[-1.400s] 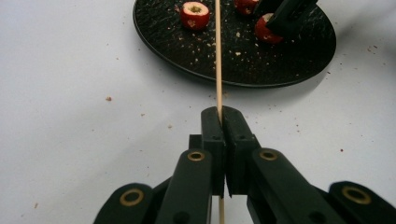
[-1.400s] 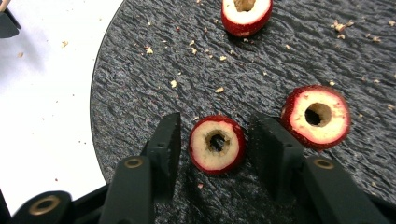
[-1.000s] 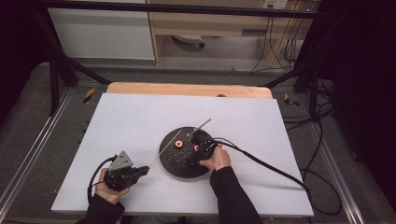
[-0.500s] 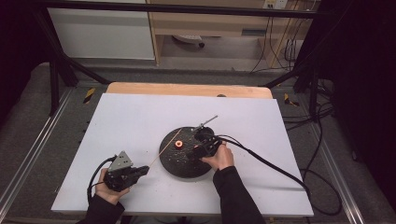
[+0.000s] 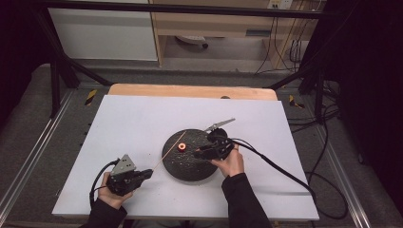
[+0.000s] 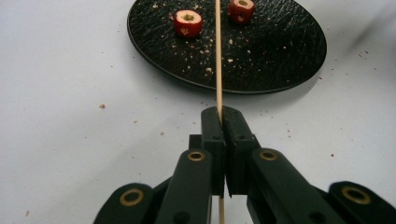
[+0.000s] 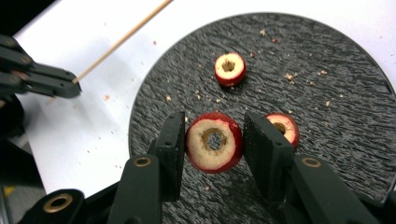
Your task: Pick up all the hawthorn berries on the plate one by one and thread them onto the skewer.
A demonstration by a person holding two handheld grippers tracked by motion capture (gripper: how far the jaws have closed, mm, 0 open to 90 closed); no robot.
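Observation:
A black round plate (image 5: pixel 190 164) lies mid-table. My right gripper (image 7: pixel 214 126) hovers over it, jaws closed on a cored red fruit slice (image 7: pixel 215 142) whose pale cut face points at the camera. Two more cored red pieces rest on the plate: one farther off (image 7: pixel 229 68), one half hidden behind the right jaw (image 7: pixel 284 128). My left gripper (image 6: pixel 223 116) sits near the table's front left, shut on a thin wooden skewer (image 6: pixel 217 56) that points out over the plate (image 6: pixel 280 51) between two pieces (image 6: pixel 187 22). From above, the skewer (image 5: pixel 168 152) slants up from the left gripper (image 5: pixel 149 173) toward the right gripper (image 5: pixel 198 153).
Crumbs are scattered on the plate and on the white tabletop (image 5: pixel 142 123). A black cable (image 5: pixel 275 166) trails from the right gripper across the table's right side. A wooden strip (image 5: pixel 190 90) runs along the table's far edge.
My right hand has shifted a little to the right and turned over the plate. The left gripper and its skewer have stayed put.

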